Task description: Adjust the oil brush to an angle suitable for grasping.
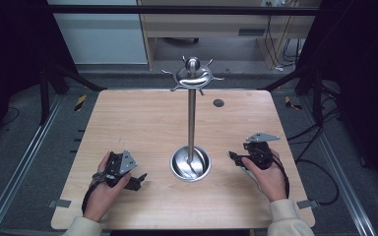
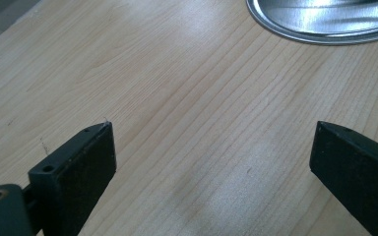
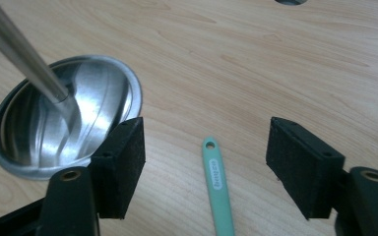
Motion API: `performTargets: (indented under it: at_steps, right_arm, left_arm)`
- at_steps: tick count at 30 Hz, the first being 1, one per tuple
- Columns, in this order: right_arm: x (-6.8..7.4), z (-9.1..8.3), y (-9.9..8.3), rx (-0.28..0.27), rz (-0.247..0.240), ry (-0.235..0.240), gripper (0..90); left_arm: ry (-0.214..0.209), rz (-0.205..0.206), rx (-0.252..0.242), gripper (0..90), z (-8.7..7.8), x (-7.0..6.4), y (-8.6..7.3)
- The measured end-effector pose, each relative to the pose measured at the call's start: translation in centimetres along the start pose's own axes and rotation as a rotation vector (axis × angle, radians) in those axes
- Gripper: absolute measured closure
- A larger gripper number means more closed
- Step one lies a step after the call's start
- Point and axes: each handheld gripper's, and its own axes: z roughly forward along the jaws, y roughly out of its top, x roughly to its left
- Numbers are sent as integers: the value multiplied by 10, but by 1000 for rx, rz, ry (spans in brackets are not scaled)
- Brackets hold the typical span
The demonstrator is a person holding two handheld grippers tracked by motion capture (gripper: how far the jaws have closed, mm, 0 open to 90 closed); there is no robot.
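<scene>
A steel stand rises mid-table: a thin pole (image 1: 191, 123) on a round dish base (image 1: 190, 163), topped by a crown of hooks (image 1: 193, 74). To the left of the base, my left gripper (image 1: 139, 179) rests low, open over bare wood (image 2: 211, 142), with the dish rim (image 2: 325, 29) ahead of it. My right gripper (image 1: 234, 157) is to the right of the base and is also open (image 3: 205, 132). Between its jaws a mint-green handle (image 3: 217, 187) with a small hang hole lies flat on the table, touching neither pad. The dish (image 3: 103, 98) and pole (image 3: 19, 51) stand just beyond its left jaw.
The wooden table (image 1: 142, 118) has a small round grommet hole (image 1: 218, 103) behind and to the right of the stand. Dark frame posts and cables stand on the floor around the table. A desk is at the back.
</scene>
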Motion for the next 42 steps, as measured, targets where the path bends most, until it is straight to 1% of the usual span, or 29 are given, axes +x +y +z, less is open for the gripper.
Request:
performTargets:
  at_steps: [1,2,3,4,5,6,8,10,11,12,13,16,18,21,22,23,24,26,28,29,30,31,32,34,36,39,42]
  right_arm:
    - [1,0,-1,5,-11,-6,328]
    - [1,1,-1,12,-32,-13,346]
    - [2,1,-2,14,-41,-14,356]
    - [3,2,-2,20,-48,-13,367]
    - [5,2,-2,25,-57,-10,383]
    - [6,3,-2,29,-77,-12,406]
    - [9,3,-2,37,-94,-7,435]
    - [11,4,-3,50,-126,-9,473]
    - [12,5,-3,56,-125,-9,499]
    - [12,5,-3,56,-125,-9,499]
    - [14,6,-4,70,-144,-6,566]
    - [18,8,-6,83,-164,16,668]
    - [19,9,-7,94,-186,13,738]
    - [21,11,-9,108,-194,14,824]
    - [21,12,-10,119,-192,15,844]
    - [21,12,-10,119,-192,15,844]
    - [20,14,-11,135,-198,5,884]
    - [20,15,-12,150,-188,0,900]
    - [19,17,-14,172,-185,-12,900]
    - [19,17,-14,172,-185,-12,900]
    - [18,20,-15,192,-186,-20,900]
    - [18,22,-16,198,-191,-21,900]
    - [18,24,-17,209,-192,-35,900]
    - [17,25,-17,214,-197,-36,900]
    - [18,30,-18,233,-201,-55,900]
    - [16,35,-19,254,-193,-74,900]
    - [14,36,-21,259,-185,-75,900]
  left_arm:
    - [6,-1,-10,33,0,1,0]
    - [3,-18,-12,33,0,0,0]
    - [4,-15,-7,33,-1,1,-1]
    - [9,-16,-18,33,-1,2,-1]
    - [11,-26,-26,33,-1,2,-1]
    - [12,-15,-16,33,-2,4,-1]
    - [17,-19,-18,33,-2,4,-1]
    - [17,-18,-18,33,-2,4,-1]
    - [16,-19,-18,33,-1,4,-1]
    - [16,-19,-18,33,-1,4,-1]
    - [19,-19,-18,33,-1,4,0]
    - [20,-19,-17,33,-1,4,0]
    - [21,-21,-18,33,-1,4,0]
    - [22,-21,-14,33,-1,4,0]
    - [23,-23,-16,33,-1,4,0]
    - [23,-23,-16,33,-1,4,0]
    - [23,-25,-19,33,-1,5,0]
    - [23,-22,-18,33,-1,5,0]
    - [23,-30,-24,33,0,4,0]
    - [23,-30,-24,33,0,4,0]
    - [25,-23,-19,33,-1,5,0]
    - [25,-23,-19,33,-1,5,0]
    - [23,-17,-15,33,-2,4,-1]
    - [24,-17,-14,33,-2,4,-1]
    - [30,-19,-17,33,-1,4,-1]
    - [30,-20,-19,33,-1,5,0]
    - [28,-19,-18,33,-1,4,0]
